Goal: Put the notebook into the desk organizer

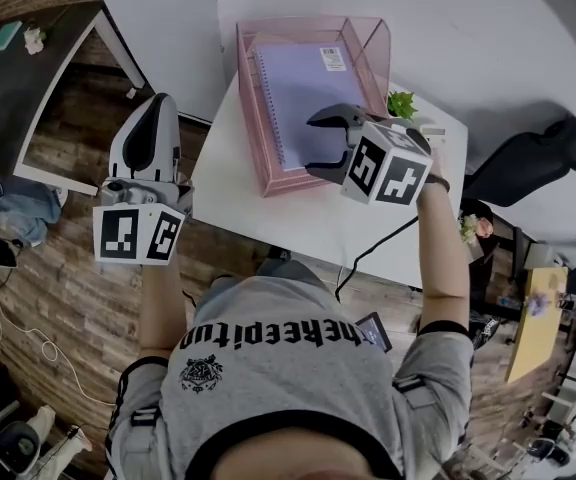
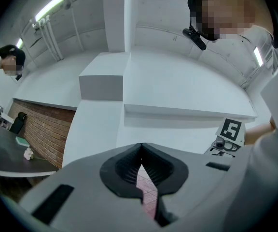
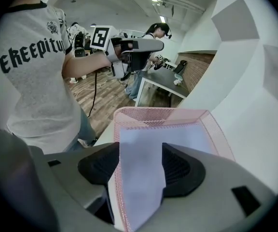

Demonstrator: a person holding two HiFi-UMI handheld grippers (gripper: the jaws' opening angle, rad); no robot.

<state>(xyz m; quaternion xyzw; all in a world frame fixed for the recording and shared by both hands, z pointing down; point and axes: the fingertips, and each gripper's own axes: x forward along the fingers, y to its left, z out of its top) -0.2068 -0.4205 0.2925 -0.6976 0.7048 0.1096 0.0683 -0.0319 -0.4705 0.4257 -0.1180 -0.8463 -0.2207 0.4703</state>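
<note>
notebook (image 1: 313, 93) flat in organizer (image 1: 268, 184); placing looks done. right gripper (image 1: 316, 144) jaws apart, empty; left gripper (image 2: 141, 151) closed. next: lift clear.

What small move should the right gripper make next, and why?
Probably lift the right gripper back clear of the desk organizer: the notebook lies flat inside it, and the fingers stand open, pressing on nothing.
</note>
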